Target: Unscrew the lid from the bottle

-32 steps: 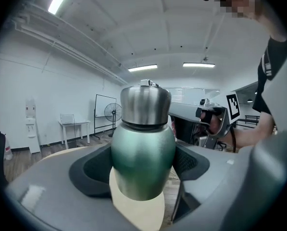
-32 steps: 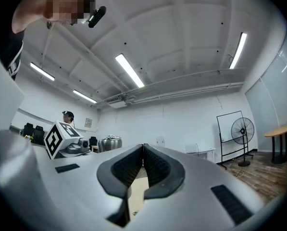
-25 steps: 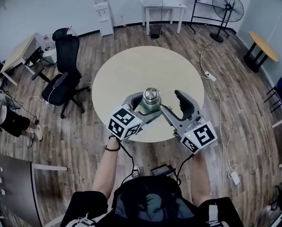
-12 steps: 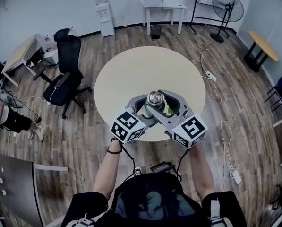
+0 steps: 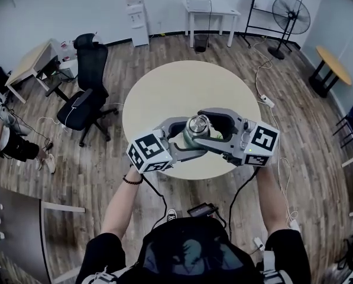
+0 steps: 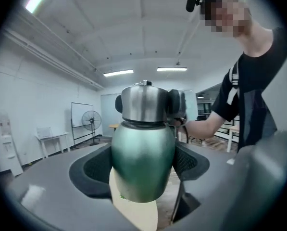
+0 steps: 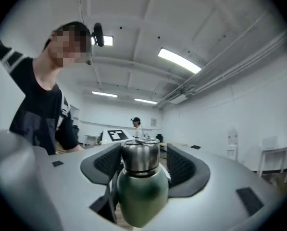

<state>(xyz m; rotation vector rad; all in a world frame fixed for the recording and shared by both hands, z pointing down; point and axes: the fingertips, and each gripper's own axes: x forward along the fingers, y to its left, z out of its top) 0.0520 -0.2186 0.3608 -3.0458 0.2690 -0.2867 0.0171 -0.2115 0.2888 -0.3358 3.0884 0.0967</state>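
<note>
A green bottle [image 5: 194, 137] with a steel lid [image 5: 196, 123] is held just above the round beige table [image 5: 164, 93]. My left gripper [image 5: 185, 138] is shut on the bottle's green body [image 6: 143, 162], its pads pressing both sides. My right gripper [image 5: 203, 128] comes in from the right and has the lid [image 7: 140, 158] between its jaws. Those jaws are opening: in the right gripper view a slim gap shows on the lid's right side. In the left gripper view the right gripper's fingers [image 6: 176, 104] flank the lid [image 6: 144, 102].
A black office chair [image 5: 84, 99] stands left of the table. At the back are a white table [image 5: 209, 7] and a fan [image 5: 291, 10]; a small round yellow table [image 5: 333, 61] is at the right. Cables lie on the wooden floor [image 5: 271, 123].
My right gripper moved in from the bottle's right side and set its jaws around the lid, then swung its marker cube out to the right. The left gripper kept hold of the bottle.
</note>
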